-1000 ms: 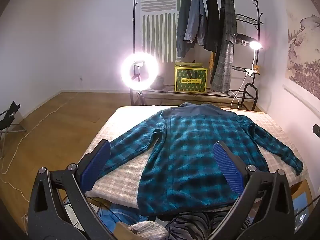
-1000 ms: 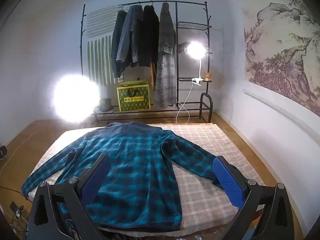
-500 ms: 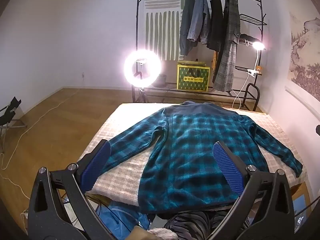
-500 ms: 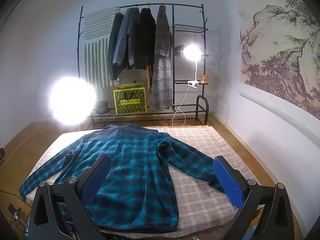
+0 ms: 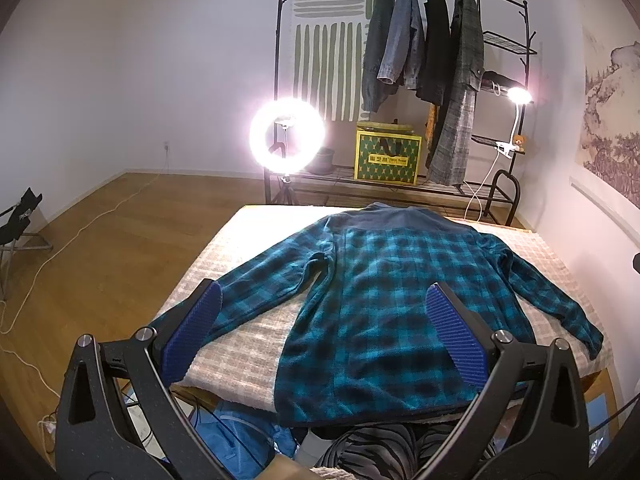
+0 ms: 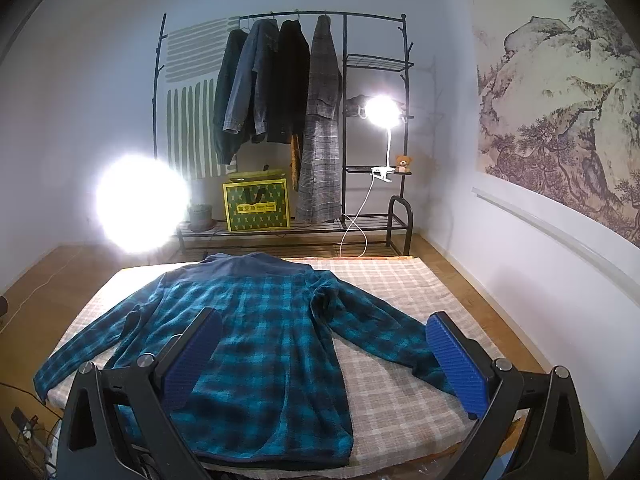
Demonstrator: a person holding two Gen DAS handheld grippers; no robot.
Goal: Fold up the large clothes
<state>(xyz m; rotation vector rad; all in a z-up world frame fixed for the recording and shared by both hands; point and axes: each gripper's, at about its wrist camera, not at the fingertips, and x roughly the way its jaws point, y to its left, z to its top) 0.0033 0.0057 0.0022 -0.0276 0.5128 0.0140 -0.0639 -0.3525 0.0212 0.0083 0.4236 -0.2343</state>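
A bed with a beige checked cover (image 6: pixel 400 380) carries a teal-and-black plaid fleece shirt (image 6: pixel 264 340) lying flat (back up, sleeves spread). Above the shirt's hem, the left claw (image 5: pixel 334 334) and right claw (image 6: pixel 326 358) gape wide, empty.

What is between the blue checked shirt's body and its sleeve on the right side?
Bare checked bed cover fills the gap between the shirt and its right sleeve, widening toward the cuff. The right wrist view shows this best.

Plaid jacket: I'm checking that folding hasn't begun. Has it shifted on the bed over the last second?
No. The plaid jacket lies spread flat on the checked bed cover as before; only the camera views drifted.
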